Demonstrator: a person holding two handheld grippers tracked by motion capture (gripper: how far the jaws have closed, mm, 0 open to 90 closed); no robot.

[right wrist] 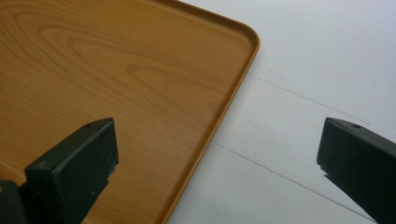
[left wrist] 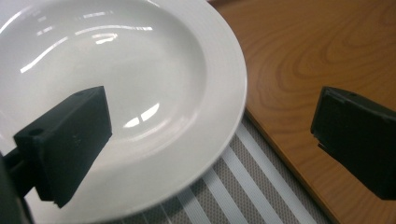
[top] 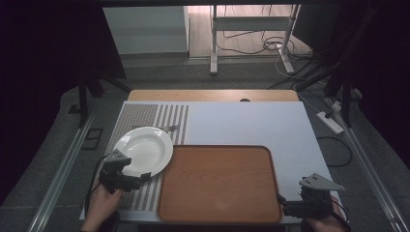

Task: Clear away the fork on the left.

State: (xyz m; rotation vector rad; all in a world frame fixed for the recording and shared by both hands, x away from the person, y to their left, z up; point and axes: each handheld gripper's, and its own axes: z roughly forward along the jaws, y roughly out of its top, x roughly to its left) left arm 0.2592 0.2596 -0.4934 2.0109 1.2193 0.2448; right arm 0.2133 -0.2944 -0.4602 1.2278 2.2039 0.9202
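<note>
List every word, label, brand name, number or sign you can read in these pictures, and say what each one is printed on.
None: no text can be read.
white plate: plain, no mark or brand visible.
wooden tray: wood grain, no label visible.
striped mat: stripes, no lettering.
white table cover: blank.
left tool and right tool: black, no visible markings.

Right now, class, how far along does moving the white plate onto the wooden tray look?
Nothing looks done: the round white ceramic plate sits on the striped mat, beside the bare brown wooden tray. In hand: the open left gripper straddles the plate's rim. The open right gripper waits at the tray's edge. Gripping, lifting and placing remain.
</note>
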